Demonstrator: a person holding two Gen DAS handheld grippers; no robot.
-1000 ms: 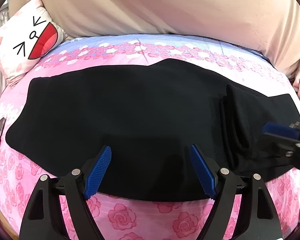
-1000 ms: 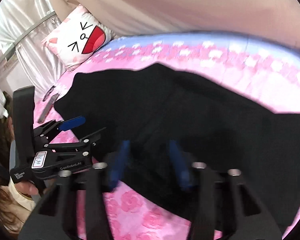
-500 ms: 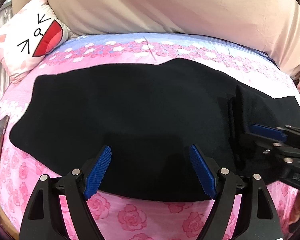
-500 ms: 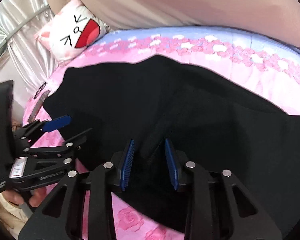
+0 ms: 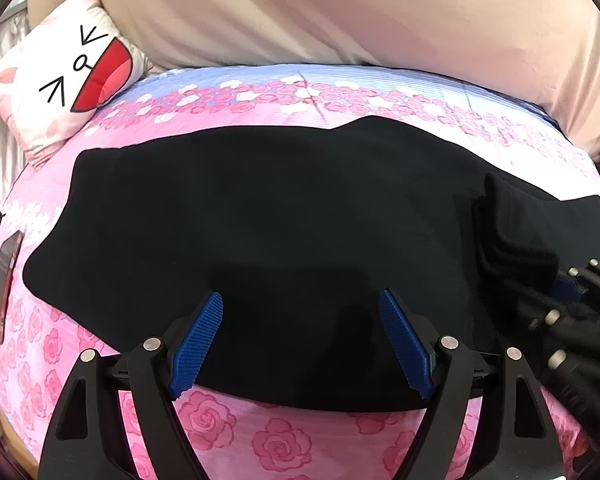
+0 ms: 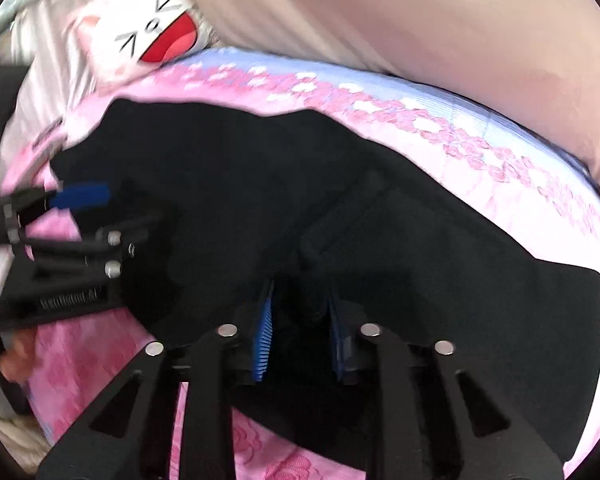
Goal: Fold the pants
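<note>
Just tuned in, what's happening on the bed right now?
A person with a claw in each hand is folding black pants spread flat on a pink flowered bedsheet. The right claw is closing on a bunched ridge of the fabric near its front edge. The left claw hangs wide open over the near edge, gripping nothing.

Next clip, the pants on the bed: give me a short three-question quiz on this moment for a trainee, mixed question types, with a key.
1. True or false: the left gripper has its jaws clamped on the black pants.
2. What sits between the closing jaws of the right gripper? A) a bunched fold of the pants B) the cat-face pillow C) nothing
3. Name the flat dark object lying on the pink floral bedspread beyond the pants' far-left end.

Key: 1 false, the jaws stand wide apart over the near edge. 2 A. 3 a phone.
</note>
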